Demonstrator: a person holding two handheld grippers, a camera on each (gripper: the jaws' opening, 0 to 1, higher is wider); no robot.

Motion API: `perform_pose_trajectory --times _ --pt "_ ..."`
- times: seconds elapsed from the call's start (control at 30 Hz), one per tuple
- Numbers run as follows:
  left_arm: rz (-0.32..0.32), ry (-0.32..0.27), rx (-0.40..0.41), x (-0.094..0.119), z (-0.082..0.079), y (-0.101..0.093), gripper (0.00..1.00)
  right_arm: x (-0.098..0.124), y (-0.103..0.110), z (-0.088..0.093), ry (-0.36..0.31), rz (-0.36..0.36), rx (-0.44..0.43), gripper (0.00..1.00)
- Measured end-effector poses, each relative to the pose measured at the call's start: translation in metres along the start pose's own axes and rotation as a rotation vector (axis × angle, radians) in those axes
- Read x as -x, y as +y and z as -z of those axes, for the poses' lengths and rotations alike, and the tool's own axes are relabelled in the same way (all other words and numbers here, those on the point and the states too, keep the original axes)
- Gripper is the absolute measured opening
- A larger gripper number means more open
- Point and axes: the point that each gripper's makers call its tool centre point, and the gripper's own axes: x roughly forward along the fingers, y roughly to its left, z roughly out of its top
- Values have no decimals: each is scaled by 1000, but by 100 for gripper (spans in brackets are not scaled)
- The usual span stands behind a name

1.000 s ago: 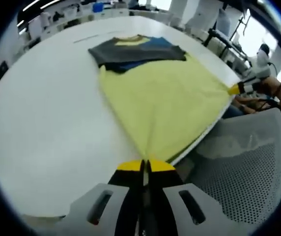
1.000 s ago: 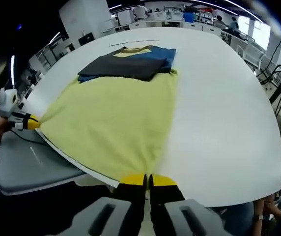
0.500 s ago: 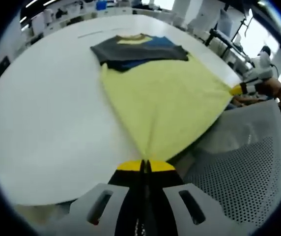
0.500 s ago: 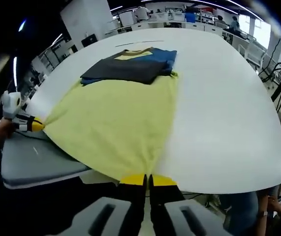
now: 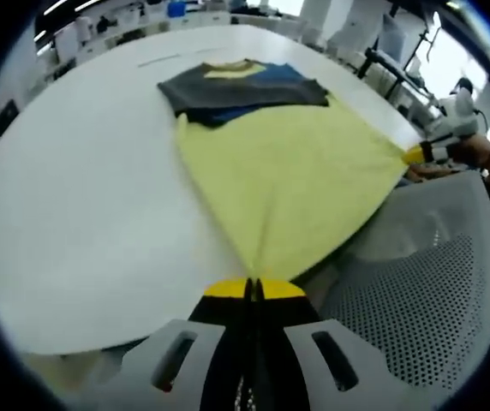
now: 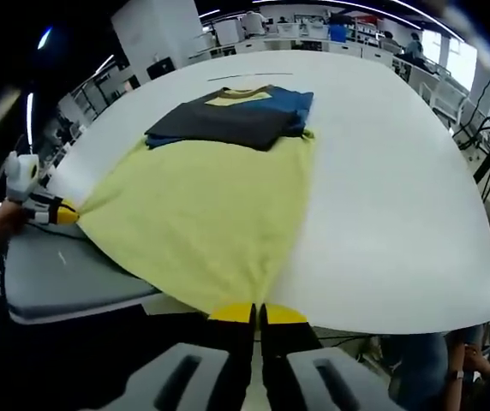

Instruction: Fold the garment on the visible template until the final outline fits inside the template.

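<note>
Two corners of the garment were in my grip: the left gripper at the bottom centre of the left gripper view was clamped on one hem corner, and the right gripper at the bottom centre of the right gripper view pinched the other. The yellow body stretched from both jaws up the frame across the white table, its long axis running away from me to the dark folded sleeves at upper centre. Both grippers sat level at the table's near edge, neither nearer. I judged the hem should travel straight forward over the sleeves.
</note>
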Motion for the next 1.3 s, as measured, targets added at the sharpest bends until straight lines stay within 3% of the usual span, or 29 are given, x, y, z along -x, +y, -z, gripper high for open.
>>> perform_pose_trajectory --times 0.43,0.53,0.9,1.3 --pt "2 8 9 13 -3 -3 0 11 3 -6 -19 4 -6 0" --pt "-4 -7 13 17 -10 0 0 16 1 -20 -59 17 2 0" --pt "2 -49 18 29 -33 4 0 25 1 -45 -102 36 34 0" --pt "-35 -130 6 43 -69 15 0 33 -5 -80 -185 58 35 0"
